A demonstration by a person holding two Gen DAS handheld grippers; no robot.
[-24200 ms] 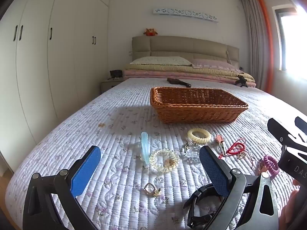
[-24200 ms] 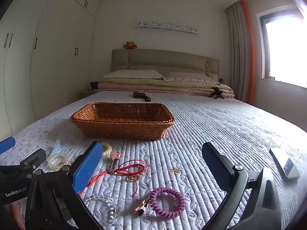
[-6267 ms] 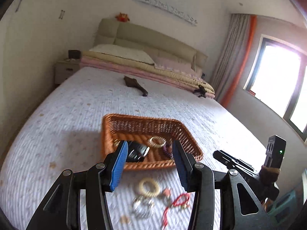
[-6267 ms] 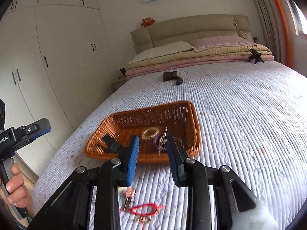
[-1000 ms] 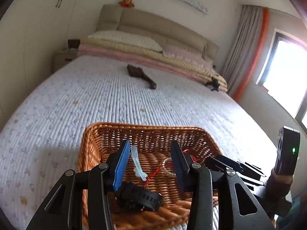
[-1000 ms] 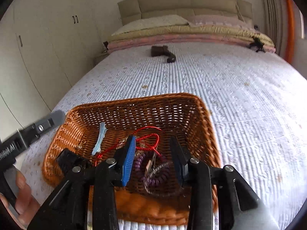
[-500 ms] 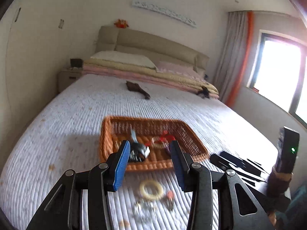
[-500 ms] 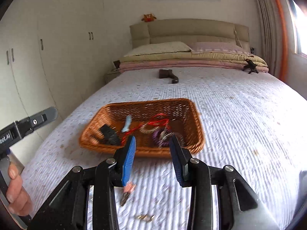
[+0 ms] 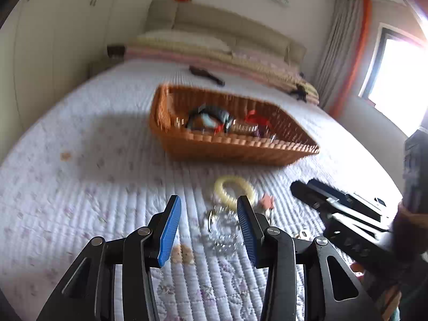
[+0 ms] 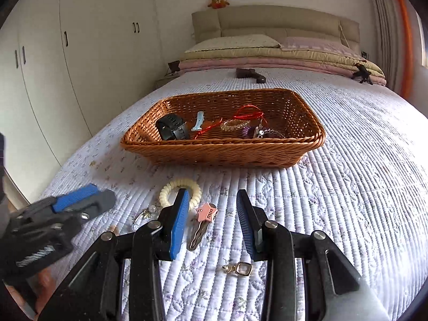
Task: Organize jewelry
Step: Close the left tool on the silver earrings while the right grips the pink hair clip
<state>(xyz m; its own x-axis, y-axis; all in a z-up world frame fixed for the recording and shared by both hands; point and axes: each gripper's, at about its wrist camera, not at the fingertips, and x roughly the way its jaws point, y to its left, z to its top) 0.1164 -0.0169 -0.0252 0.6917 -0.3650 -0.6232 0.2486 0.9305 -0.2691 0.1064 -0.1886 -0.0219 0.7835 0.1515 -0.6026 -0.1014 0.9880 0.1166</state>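
Note:
A wicker basket [image 10: 224, 152] [image 9: 232, 151] on the bed holds a black watch [image 10: 172, 129], a pale blue clip [image 10: 198, 121], a red cord [image 10: 247, 115] and beaded pieces. On the quilt in front lie a cream bead bracelet [image 10: 167, 190] [image 9: 234, 188], a pink star hair clip [image 10: 204, 220] [image 9: 266, 200], a clear crystal bracelet [image 9: 223, 228] and a small gold charm [image 10: 240, 268]. My left gripper [image 9: 208, 228] is open, low over the crystal bracelet. My right gripper [image 10: 210, 218] is open, low over the star clip.
A dark brown object [image 10: 250, 75] lies further up the bed. Pillows and folded bedding [image 10: 281, 56] are at the headboard. White wardrobes [image 10: 80, 53] line the left wall. A window [image 9: 396, 85] is on the right.
Both grippers have dropped from above the basket to just over the quilt in front of it. Both remain open and empty. The left view is blurred by motion.

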